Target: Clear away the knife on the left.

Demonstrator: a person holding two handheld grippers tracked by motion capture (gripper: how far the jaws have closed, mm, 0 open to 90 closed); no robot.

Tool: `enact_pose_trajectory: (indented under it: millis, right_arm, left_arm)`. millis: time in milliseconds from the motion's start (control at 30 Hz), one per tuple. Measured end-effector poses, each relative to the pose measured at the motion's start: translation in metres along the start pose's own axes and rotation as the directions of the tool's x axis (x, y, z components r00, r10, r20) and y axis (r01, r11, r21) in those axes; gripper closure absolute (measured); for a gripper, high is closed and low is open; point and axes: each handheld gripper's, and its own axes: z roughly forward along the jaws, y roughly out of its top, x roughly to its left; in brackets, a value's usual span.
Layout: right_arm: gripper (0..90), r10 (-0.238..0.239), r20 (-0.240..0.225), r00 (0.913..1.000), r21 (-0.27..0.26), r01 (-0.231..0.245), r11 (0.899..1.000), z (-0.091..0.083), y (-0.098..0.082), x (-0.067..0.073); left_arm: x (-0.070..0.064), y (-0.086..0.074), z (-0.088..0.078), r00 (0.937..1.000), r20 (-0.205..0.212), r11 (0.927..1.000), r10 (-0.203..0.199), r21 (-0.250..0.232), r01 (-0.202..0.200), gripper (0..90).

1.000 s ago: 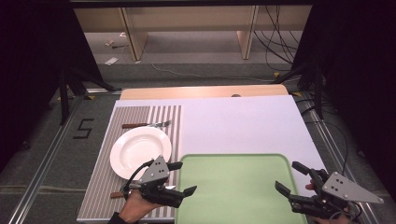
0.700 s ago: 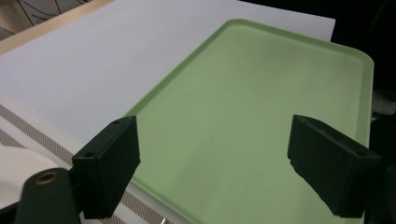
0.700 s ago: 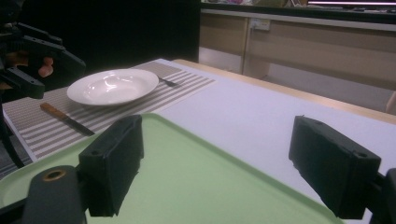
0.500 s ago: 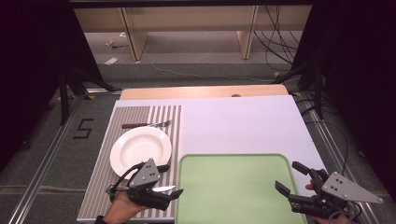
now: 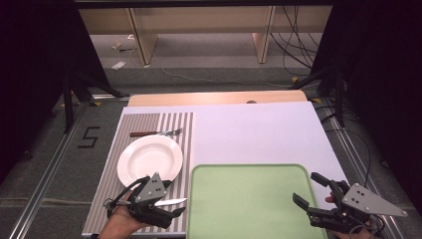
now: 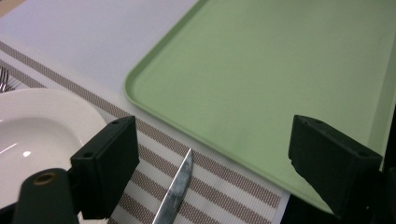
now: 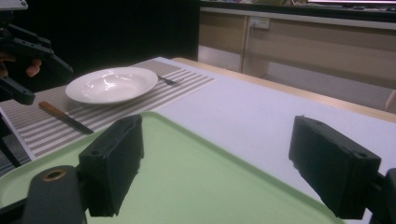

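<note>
Left tool (image 5: 166,211) jaws spread wide, gripping nothing, hovering low over wooden-handled steel table knife (image 6: 176,189) on striped grey-white woven placemat (image 5: 176,129), between white round ceramic plate (image 5: 149,158) and pale green plastic tray (image 5: 249,199). Right tool (image 5: 311,194) gaping, nothing held, at tray's right edge. Judgement: knife not yet grasped; tray bare; fork (image 5: 154,133) beyond plate untouched; nearly everything left.

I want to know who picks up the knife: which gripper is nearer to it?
Left. The left gripper is right over the knife, whose blade lies between its open jaws on the striped mat. The right gripper hangs open at the green tray's far side.
</note>
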Motion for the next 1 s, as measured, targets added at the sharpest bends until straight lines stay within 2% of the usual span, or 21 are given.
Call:
enact_pose_trajectory:
  millis: [100, 167, 233, 333, 467, 500, 533, 567, 667, 700, 733, 767, 800, 900, 933, 967, 1000]
  right_arm:
    - [18.9, 0.002, 0.000, 1.0000, -0.004, -0.002, 1.000, 0.000, 0.001, 0.000]
    - [18.9, -0.001, 0.001, 1.0000, 0.002, 0.001, 1.000, 0.000, 0.000, 0.000]
    - [18.9, 0.000, 0.000, 1.0000, 0.000, 0.000, 1.000, 0.000, 0.000, 0.000]
    - [19.0, 0.002, -0.002, 1.0000, 0.002, -0.002, 1.000, 0.000, 0.000, 0.000]
    - [18.9, 0.001, -0.003, 1.0000, -0.001, -0.001, 1.000, 0.001, 0.000, 0.000]
    - [18.9, 0.001, -0.003, 1.0000, -0.001, -0.001, 1.000, 0.001, 0.000, 0.000]
    - [18.9, 0.002, -0.001, 1.0000, -0.003, -0.002, 1.000, 0.000, 0.000, 0.000]
    - [18.9, 0.002, -0.001, 1.0000, -0.003, -0.002, 1.000, 0.000, 0.000, 0.000]
    - [18.9, 0.005, 0.000, 1.0000, 0.001, -0.005, 1.000, 0.000, 0.000, -0.001]
    - [18.9, 0.005, 0.000, 1.0000, 0.001, -0.005, 1.000, 0.000, 0.000, -0.001]
    - [18.9, 0.005, -0.001, 1.0000, -0.001, -0.005, 1.000, 0.001, 0.000, -0.001]
    - [18.9, 0.005, -0.001, 1.0000, -0.001, -0.005, 1.000, 0.001, 0.000, -0.001]
    - [18.9, 0.005, -0.002, 1.0000, 0.004, -0.005, 1.000, 0.001, 0.000, -0.001]
    - [18.9, 0.006, -0.002, 1.0000, 0.001, -0.006, 1.000, 0.001, 0.000, -0.001]
    - [18.9, 0.006, -0.002, 1.0000, 0.001, -0.006, 1.000, 0.001, 0.000, -0.001]
    - [18.9, 0.007, -0.002, 1.0000, -0.001, -0.007, 1.000, 0.001, 0.000, -0.001]
    - [18.9, 0.006, 0.000, 1.0000, 0.001, -0.006, 1.000, 0.001, 0.000, -0.001]
  left_arm:
    - [0.002, -0.004, 0.001, 1.0000, -0.004, 0.9997, -0.005, 0.026, 0.006, 15.8]
    - [0.004, -0.009, 0.001, 0.9999, -0.008, 0.9973, 0.009, 0.073, -0.008, 15.8]
    - [0.005, -0.011, 0.001, 0.9999, -0.011, 0.9964, 0.008, 0.085, -0.007, 15.8]
    - [0.008, -0.016, -0.002, 0.9998, -0.014, 0.9898, 0.011, 0.142, -0.009, 15.8]
    - [0.011, -0.019, -0.005, 0.9998, -0.002, 0.9764, 0.019, 0.215, -0.018, 15.8]
    - [0.011, -0.019, -0.005, 0.9998, -0.002, 0.9764, 0.019, 0.215, -0.018, 15.8]
    - [0.012, -0.021, -0.006, 0.9997, 0.007, 0.9678, 0.024, 0.250, -0.025, 15.8]
    - [0.012, -0.021, -0.006, 0.9997, 0.007, 0.9678, 0.024, 0.250, -0.025, 15.8]
    - [0.016, -0.029, -0.005, 0.9997, 0.016, 0.9521, 0.020, 0.305, -0.024, 15.9]
    - [0.016, -0.029, -0.005, 0.9997, 0.016, 0.9521, 0.020, 0.305, -0.024, 15.9]
    - [0.020, -0.032, -0.004, 0.9997, 0.022, 0.9465, 0.005, 0.323, -0.012, 15.9]
    - [0.020, -0.032, -0.004, 0.9997, 0.022, 0.9465, 0.005, 0.323, -0.012, 15.9]
    - [0.024, -0.035, -0.004, 0.9999, 0.016, 0.9398, -0.003, 0.342, -0.003, 16.1]
    - [0.030, -0.039, -0.004, 0.9999, 0.008, 0.9284, -0.011, 0.371, 0.007, 16.6]
    - [0.030, -0.039, -0.004, 0.9999, 0.008, 0.9284, -0.011, 0.371, 0.007, 17.0]
    - [0.031, -0.040, -0.003, 0.9997, 0.011, 0.9250, -0.020, 0.380, 0.014, 17.0]
    - [0.035, -0.043, -0.003, 0.9996, 0.005, 0.9137, -0.029, 0.406, 0.024, 17.0]
